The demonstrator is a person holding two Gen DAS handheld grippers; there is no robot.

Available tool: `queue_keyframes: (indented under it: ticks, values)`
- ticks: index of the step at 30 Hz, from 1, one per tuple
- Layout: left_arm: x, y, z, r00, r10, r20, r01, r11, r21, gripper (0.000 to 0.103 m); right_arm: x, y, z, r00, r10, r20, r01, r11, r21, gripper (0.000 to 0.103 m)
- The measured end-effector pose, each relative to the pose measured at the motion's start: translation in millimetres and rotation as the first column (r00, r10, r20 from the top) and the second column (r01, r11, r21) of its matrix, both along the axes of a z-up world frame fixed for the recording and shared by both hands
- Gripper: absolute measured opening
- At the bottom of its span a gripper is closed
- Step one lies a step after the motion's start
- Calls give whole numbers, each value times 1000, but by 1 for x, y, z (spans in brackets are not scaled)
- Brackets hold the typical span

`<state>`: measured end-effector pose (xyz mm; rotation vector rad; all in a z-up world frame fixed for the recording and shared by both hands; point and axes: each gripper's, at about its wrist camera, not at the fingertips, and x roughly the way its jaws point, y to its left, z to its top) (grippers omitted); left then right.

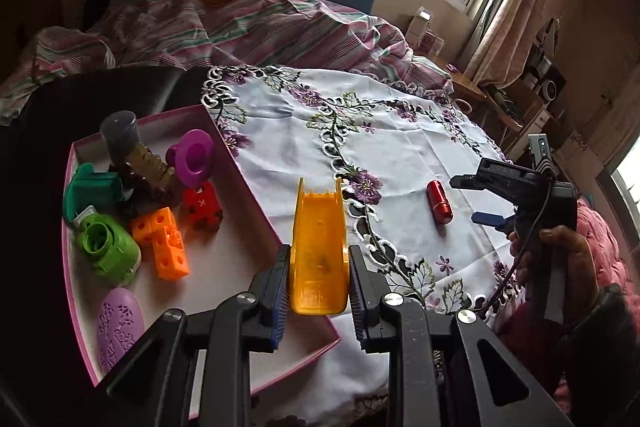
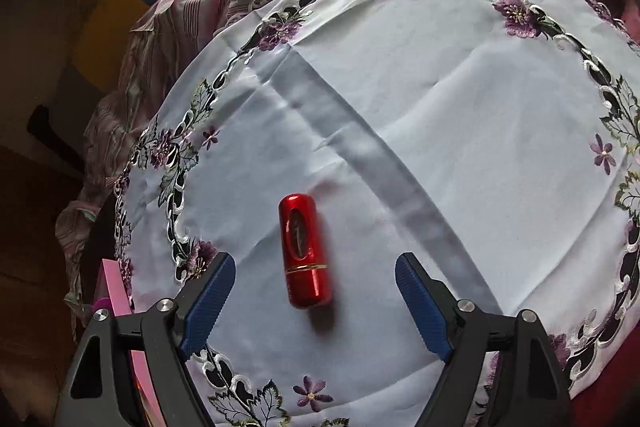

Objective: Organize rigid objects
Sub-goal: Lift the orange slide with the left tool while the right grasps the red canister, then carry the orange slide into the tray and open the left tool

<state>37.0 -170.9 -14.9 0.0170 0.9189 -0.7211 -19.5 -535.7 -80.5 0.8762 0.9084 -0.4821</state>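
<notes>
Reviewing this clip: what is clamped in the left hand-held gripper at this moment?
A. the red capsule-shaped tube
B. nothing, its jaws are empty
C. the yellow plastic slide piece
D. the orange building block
C: in the left wrist view the left hand-held gripper has both pads pressed against the yellow plastic slide piece, held over the pink tray's edge, while the red capsule-shaped tube lies loose on the tablecloth.

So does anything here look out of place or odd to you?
One thing: the red tube lies alone on its side on the embroidered cloth, outside the pink box where the other small toys are gathered. The open right gripper sits just short of it. The left gripper grips a yellow piece. Nothing looks spilled or broken.
</notes>
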Motion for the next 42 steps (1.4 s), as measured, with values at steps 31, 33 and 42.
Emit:
queue_keyframes:
  ticks: [31, 33, 42]
  values:
    - [-2, 64, -2, 967, 211, 141, -227, 969, 103, 27, 65, 66, -24, 890, 324, -321, -427, 839, -336, 26]
    - [-2, 66, -4, 967, 216, 134, -231, 967, 108, 27, 66, 67, -25, 887, 327, -326, -433, 834, -341, 26]
    - [-5, 75, -9, 965, 235, 116, -248, 962, 113, 27, 66, 70, -24, 877, 335, -344, -454, 812, -366, 26]
